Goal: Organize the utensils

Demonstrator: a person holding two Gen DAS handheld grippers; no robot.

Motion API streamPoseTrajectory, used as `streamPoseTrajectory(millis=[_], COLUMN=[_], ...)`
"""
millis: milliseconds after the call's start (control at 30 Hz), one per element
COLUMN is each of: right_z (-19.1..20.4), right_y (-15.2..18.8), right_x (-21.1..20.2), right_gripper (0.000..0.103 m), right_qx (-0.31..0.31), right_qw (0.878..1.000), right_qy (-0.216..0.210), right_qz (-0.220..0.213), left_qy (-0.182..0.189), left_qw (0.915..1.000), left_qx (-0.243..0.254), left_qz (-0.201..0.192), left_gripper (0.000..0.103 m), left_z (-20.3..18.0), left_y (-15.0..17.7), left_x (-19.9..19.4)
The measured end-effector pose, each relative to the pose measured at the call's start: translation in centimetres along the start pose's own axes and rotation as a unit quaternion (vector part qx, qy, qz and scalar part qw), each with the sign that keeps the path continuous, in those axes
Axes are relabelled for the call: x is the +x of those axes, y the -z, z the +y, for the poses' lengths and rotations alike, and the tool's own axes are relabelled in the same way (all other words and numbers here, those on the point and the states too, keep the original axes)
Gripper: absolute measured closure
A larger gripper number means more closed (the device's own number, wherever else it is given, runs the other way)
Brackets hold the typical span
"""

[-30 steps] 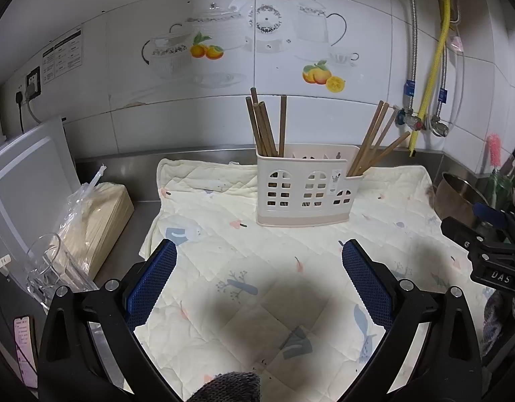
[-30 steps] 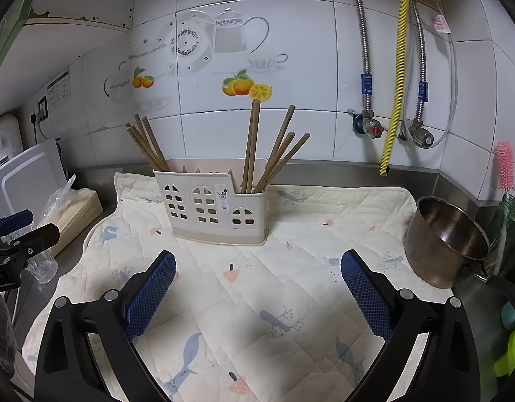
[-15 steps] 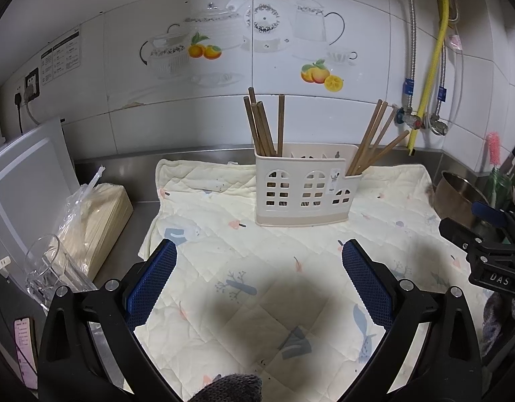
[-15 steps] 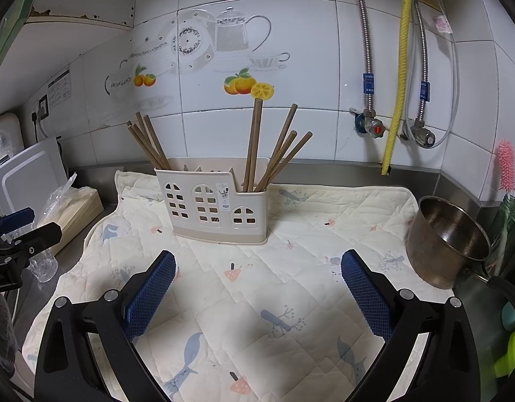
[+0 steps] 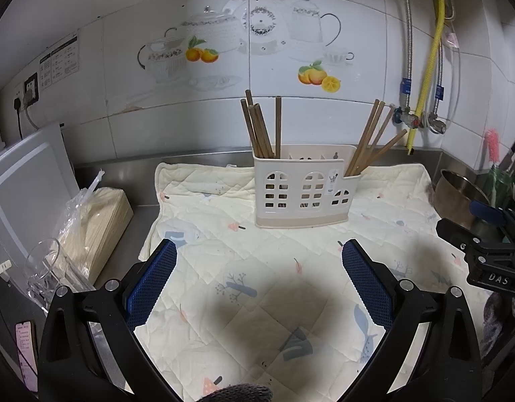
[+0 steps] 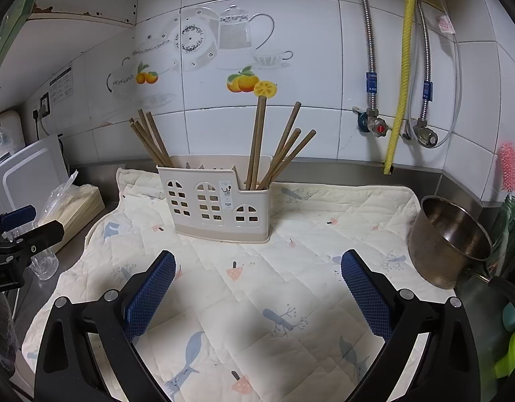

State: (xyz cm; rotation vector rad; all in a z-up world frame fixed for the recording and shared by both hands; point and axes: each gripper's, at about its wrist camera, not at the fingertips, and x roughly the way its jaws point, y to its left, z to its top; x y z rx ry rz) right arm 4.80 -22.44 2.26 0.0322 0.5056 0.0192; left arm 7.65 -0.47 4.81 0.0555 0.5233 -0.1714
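Observation:
A cream plastic utensil holder [image 5: 301,191] stands on a quilted mat [image 5: 274,278] near the back wall; it also shows in the right wrist view [image 6: 220,201]. Several wooden chopsticks [image 5: 260,127] stand in its left compartment and several more [image 5: 371,140] lean in its right one; the right wrist view shows both bunches, left [image 6: 150,140] and right [image 6: 274,147]. My left gripper [image 5: 259,281] is open and empty, held above the mat in front of the holder. My right gripper [image 6: 257,288] is open and empty, likewise in front of the holder.
A steel pot [image 6: 448,234] sits at the mat's right edge. A white cutting board [image 5: 22,187], a bagged stack [image 5: 96,221] and a clear glass [image 5: 49,268] stand at the left. Pipes and a yellow hose [image 6: 401,77] run down the back wall.
Both grippers have drifted very slightly; the holder sits a touch different in each view. Nothing was taken hold of or let go.

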Motion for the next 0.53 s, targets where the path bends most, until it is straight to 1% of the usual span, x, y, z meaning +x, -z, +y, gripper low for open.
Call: streamPoseTrajectory(millis=[300,533], right_z=[0.05,0.03], right_y=[0.09,0.16], right_x=[-0.05,-0.06], right_gripper=[0.007,0.007], right_qx=[0.0,0.0], right_qw=[1.0,1.0], right_qy=[0.002,0.002], right_qz=[0.0,0.0], left_qy=[-0.004,0.0], left_qw=[1.0,1.0], left_qx=[-0.003,-0.005], left_qz=[-0.002,-0.002], left_gripper=[0.005,0.005], left_z=[0.24,0.27], left_y=[-0.05,-0.08], left_x=[-0.07,-0.11])
